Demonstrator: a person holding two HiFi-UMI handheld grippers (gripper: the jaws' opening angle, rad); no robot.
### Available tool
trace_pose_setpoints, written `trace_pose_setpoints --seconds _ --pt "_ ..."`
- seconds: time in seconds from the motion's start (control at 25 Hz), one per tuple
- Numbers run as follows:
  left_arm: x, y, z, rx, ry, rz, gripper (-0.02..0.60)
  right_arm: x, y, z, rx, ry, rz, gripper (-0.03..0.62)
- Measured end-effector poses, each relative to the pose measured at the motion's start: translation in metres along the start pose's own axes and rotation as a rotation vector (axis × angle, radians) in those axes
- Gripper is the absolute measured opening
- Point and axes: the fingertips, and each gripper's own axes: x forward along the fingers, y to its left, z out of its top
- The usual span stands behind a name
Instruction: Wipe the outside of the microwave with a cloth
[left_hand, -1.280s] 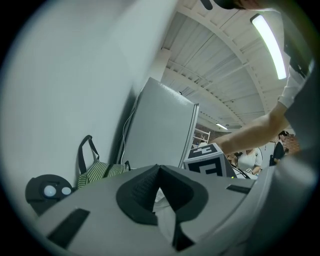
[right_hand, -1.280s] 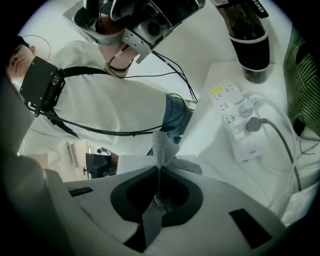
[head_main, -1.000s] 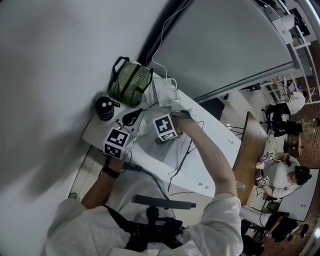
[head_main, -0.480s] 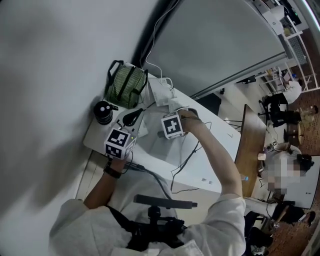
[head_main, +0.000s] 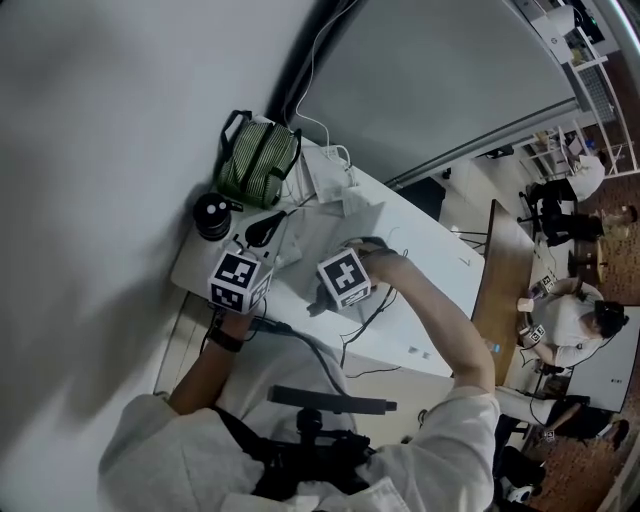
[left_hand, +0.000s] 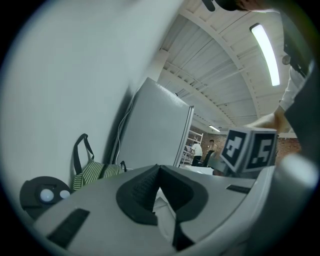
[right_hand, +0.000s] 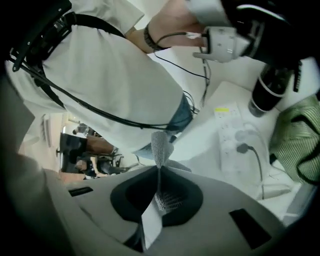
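Note:
In the right gripper view my right gripper (right_hand: 159, 169) is shut on a thin grey mesh cloth (right_hand: 161, 146). A tip of the cloth sticks up past the jaws and a white tag hangs below them. In the head view the right gripper's marker cube (head_main: 343, 277) hovers over the front part of the white top (head_main: 420, 310); its jaws are hidden there. My left gripper (left_hand: 159, 169) is shut with nothing held, and its cube (head_main: 238, 280) sits at the left. I cannot single out the microwave among the white surfaces.
A green striped bag (head_main: 257, 160) and a black round bottle (head_main: 211, 215) stand at the back left by the wall. A white power strip (right_hand: 239, 136) with a plug lies on the top. Cables trail over the front edge (head_main: 372, 312). People sit at desks far right.
My right gripper has moved from the back of the white top toward the front edge, closer to the person. The left gripper has stayed put.

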Motion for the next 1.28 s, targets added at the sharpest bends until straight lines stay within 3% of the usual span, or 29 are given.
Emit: trace_pose_setpoints --seconds 0.12,0.28,0.36,0.48,0.72,0.92,1.08,1.28 --pt "-0.003 0.001 0.003 0.009 -0.009 -0.001 0.018 -0.025 -0.042 -0.057 0.178 0.061 -0.167 0.023" --pt "-0.009 0.0 0.006 0.008 -0.005 -0.012 0.018 -0.094 -0.105 -0.149 0.411 0.119 -0.556 0.023" --pt "-0.01 -0.01 0.005 0.009 0.01 -0.038 0.018 -0.125 -0.11 -0.181 0.515 0.102 -0.705 0.023" --pt "-0.002 -0.035 -0.003 0.004 0.04 -0.103 0.018 -0.153 -0.09 -0.214 0.619 0.052 -0.855 0.023" --pt "0.027 -0.1 -0.014 0.026 0.062 -0.223 0.018 -0.123 0.028 -0.262 0.807 -0.197 -0.884 0.023" --pt "0.054 -0.174 -0.003 0.065 0.059 -0.33 0.018 -0.056 0.16 -0.351 1.049 -0.2 -0.914 0.023" --pt "0.073 -0.267 0.001 0.164 0.05 -0.397 0.018 -0.004 0.251 -0.428 1.172 -0.221 -0.961 0.023" --pt "0.111 -0.38 -0.011 0.253 0.054 -0.345 0.018 0.047 0.325 -0.534 1.222 -0.236 -1.065 0.023"
